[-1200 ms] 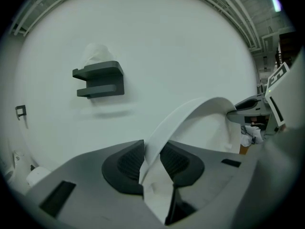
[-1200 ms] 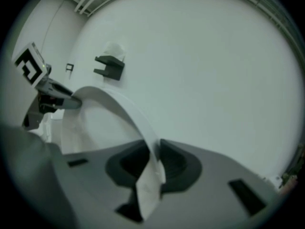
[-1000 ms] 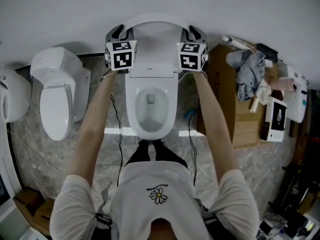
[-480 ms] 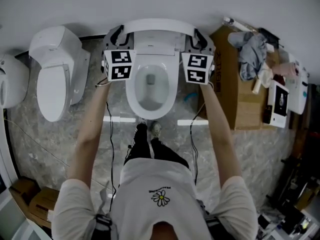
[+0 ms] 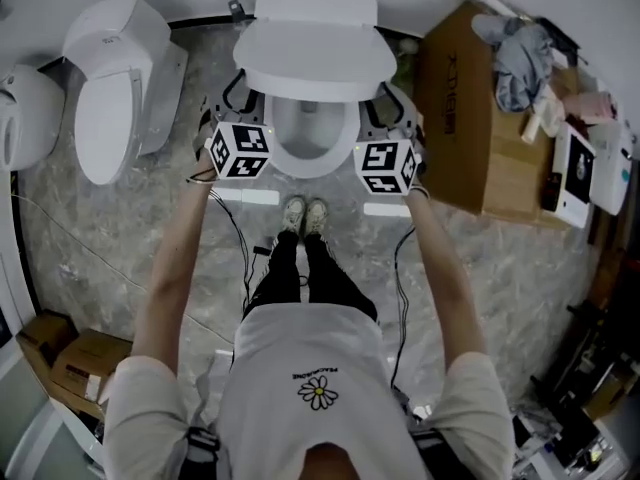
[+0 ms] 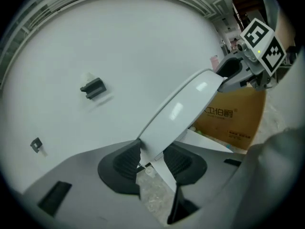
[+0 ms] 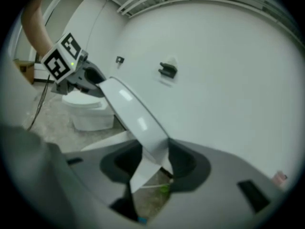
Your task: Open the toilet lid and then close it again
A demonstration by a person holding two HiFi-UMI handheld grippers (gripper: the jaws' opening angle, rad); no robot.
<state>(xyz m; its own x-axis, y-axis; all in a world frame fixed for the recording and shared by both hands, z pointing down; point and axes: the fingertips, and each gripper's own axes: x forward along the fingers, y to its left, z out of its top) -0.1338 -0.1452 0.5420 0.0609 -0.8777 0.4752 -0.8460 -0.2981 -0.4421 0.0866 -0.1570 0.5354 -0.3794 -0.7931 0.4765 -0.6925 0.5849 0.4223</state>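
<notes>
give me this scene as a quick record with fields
lid: partway down, tilted over the bowl
left tongs: open, just been opening, lid's left edge between the pads
right tongs: open, just been opening, lid's right edge between the pads
beside: second toilet at left, cardboard box at right
stage: lid neither fully up nor shut

White toilet lid (image 5: 318,56), brown cardboard box (image 5: 452,118), grey marbled floor (image 5: 110,258), daisy-print white shirt (image 5: 315,368).
</notes>
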